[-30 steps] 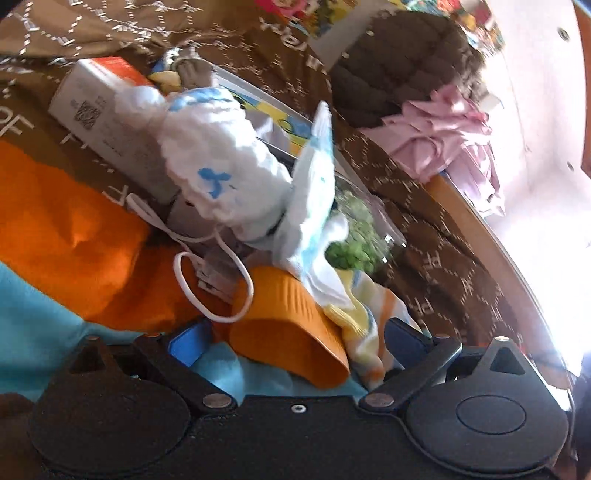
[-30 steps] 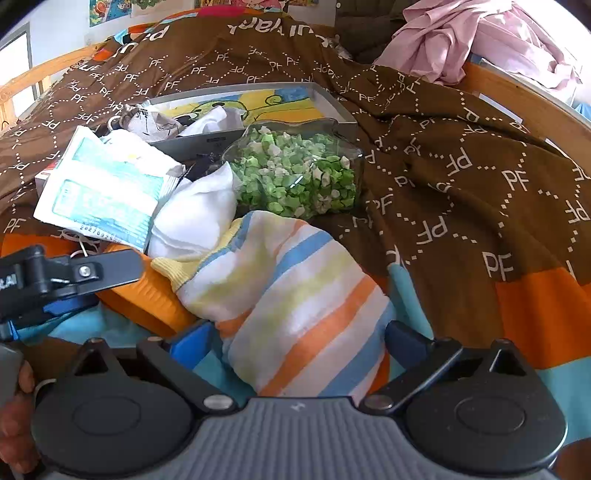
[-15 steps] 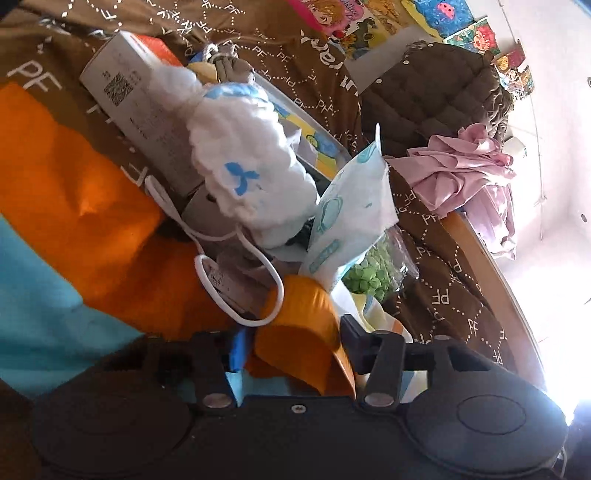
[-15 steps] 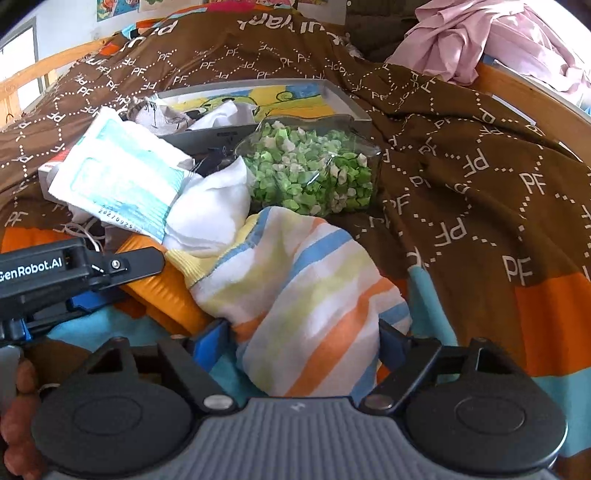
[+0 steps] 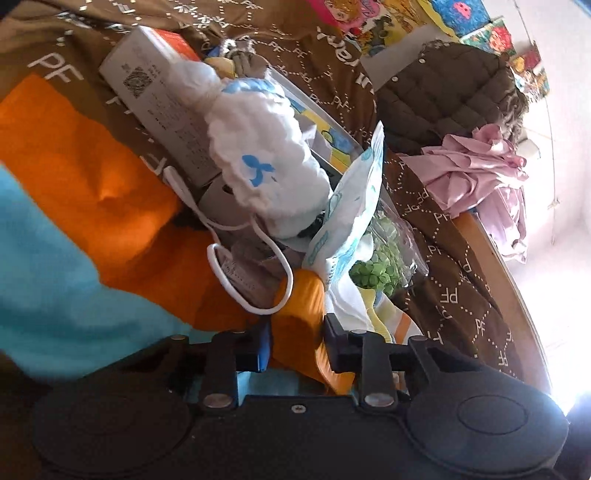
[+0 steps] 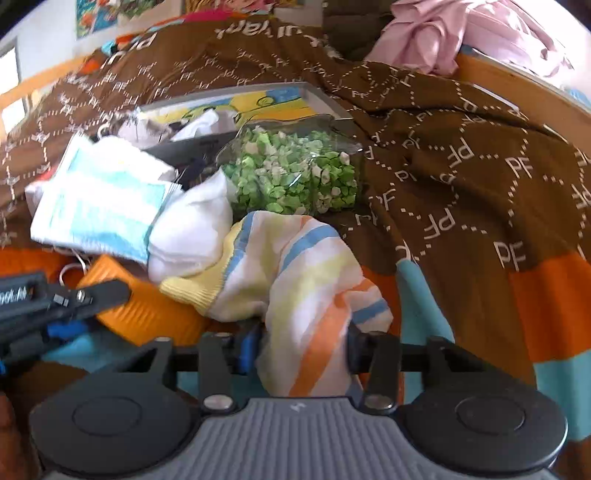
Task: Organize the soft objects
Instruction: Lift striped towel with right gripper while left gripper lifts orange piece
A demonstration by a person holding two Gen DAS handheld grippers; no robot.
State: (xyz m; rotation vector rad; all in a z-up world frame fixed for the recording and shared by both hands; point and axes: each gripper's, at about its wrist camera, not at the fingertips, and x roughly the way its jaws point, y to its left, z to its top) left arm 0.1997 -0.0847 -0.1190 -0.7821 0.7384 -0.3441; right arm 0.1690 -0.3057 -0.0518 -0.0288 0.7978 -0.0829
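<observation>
A pile of soft things lies on a brown patterned blanket (image 6: 461, 155). My left gripper (image 5: 297, 349) is shut on a ribbed orange cloth (image 5: 301, 314), which also shows in the right wrist view (image 6: 147, 314). My right gripper (image 6: 303, 349) is shut on a striped sock (image 6: 306, 280) and bunches it. A white sock (image 6: 192, 225), a light blue packet (image 6: 96, 206) and a fluffy white sock with a blue butterfly (image 5: 258, 162) lie in the pile. A face mask with white loops (image 5: 240, 273) lies by the orange cloth.
A clear bag of green bits (image 6: 295, 173) sits beyond the striped sock. A grey tray (image 6: 321, 99) holds small cloths behind it. A white box (image 5: 159, 96) lies at the pile's far side. Pink clothes (image 6: 461, 33) and a dark quilted jacket (image 5: 443, 96) lie further back.
Both grippers have closed: the left on the orange cloth, the right on the striped sock, which is now bunched and lifted a little.
</observation>
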